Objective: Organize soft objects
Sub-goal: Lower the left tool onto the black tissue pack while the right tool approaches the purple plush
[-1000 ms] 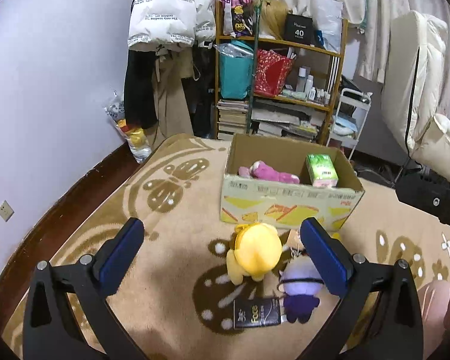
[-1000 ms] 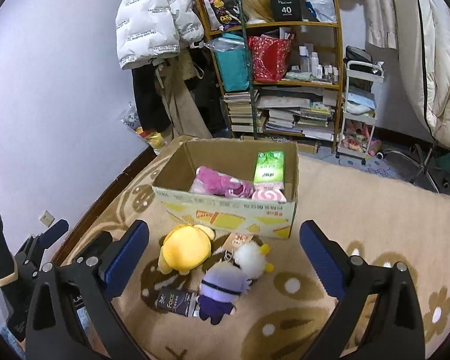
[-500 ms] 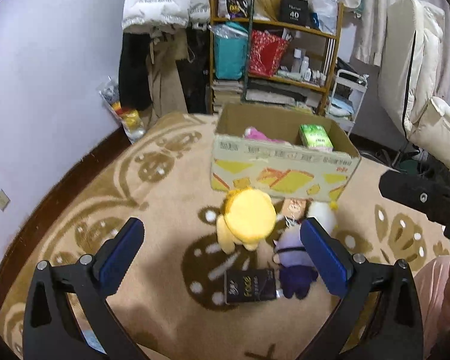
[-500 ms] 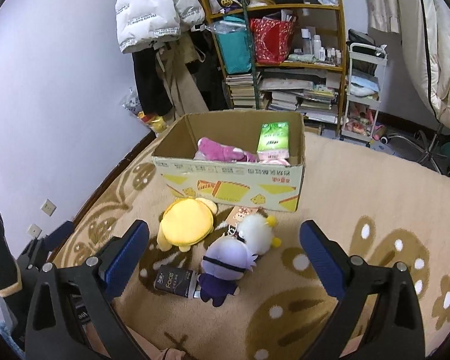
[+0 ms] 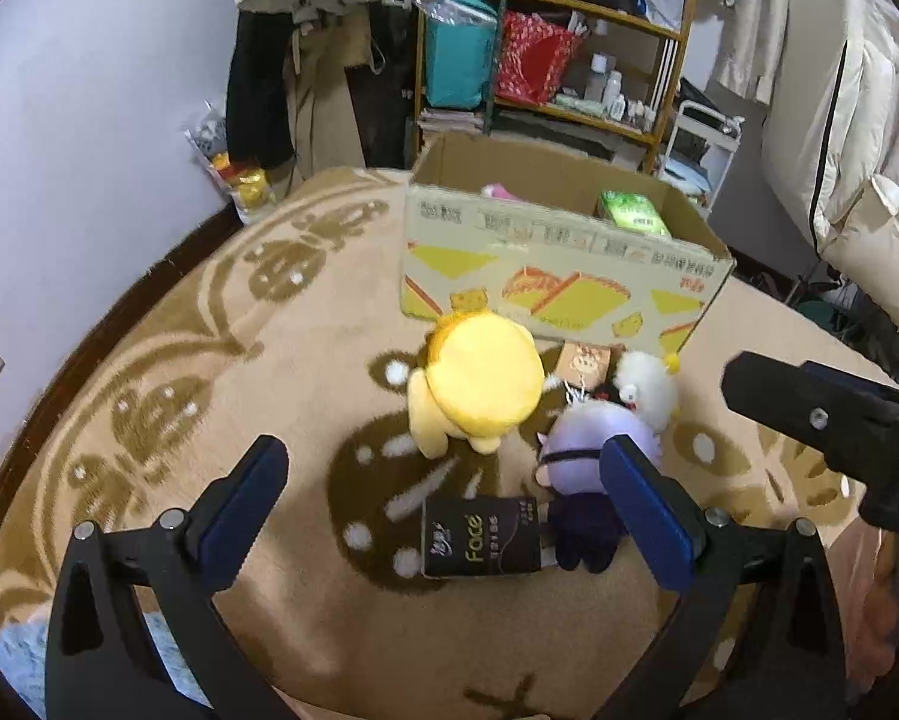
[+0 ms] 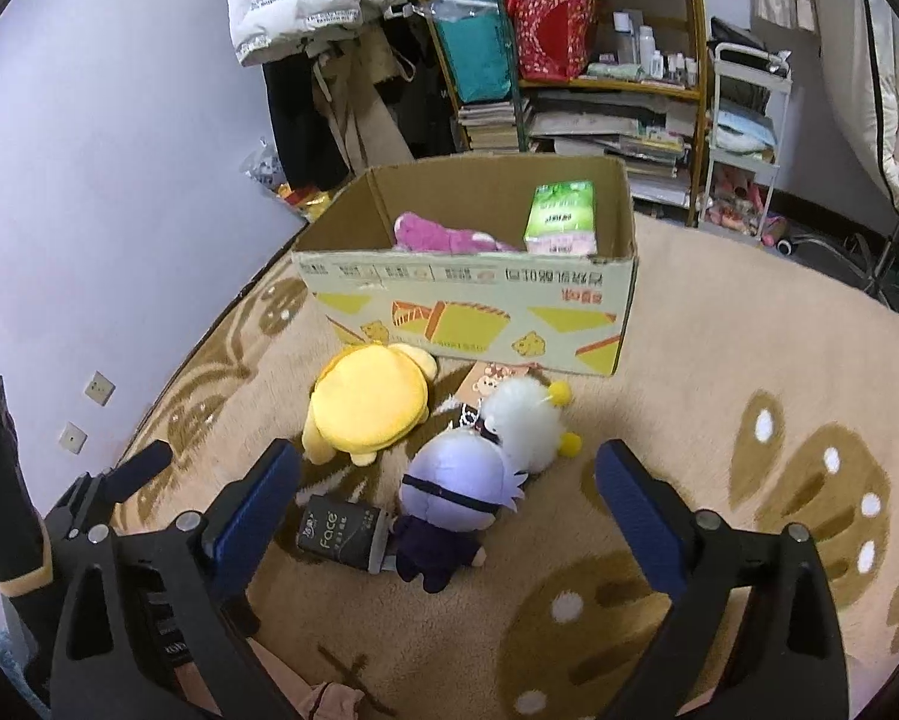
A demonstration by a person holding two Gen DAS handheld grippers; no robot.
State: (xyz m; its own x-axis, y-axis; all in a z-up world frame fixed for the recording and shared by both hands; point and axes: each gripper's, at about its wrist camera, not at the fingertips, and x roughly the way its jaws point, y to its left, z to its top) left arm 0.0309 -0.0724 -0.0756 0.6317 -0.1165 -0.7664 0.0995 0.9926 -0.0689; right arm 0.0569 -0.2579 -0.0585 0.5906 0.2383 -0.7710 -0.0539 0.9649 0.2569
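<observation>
Two spread claws (image 6: 446, 498) above plushies (image 6: 458, 480).

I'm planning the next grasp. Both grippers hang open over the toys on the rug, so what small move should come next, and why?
Probably lower the right gripper onto the purple plush: it lies between the open jaws, outside the cardboard box, and nothing is held yet.

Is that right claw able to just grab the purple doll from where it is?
Probably yes. The right claw is open, with the purple doll lying on the rug right between its fingers and nothing above it. The black tissue pack and white fluffy toy press against it, so they may get nudged.
</observation>
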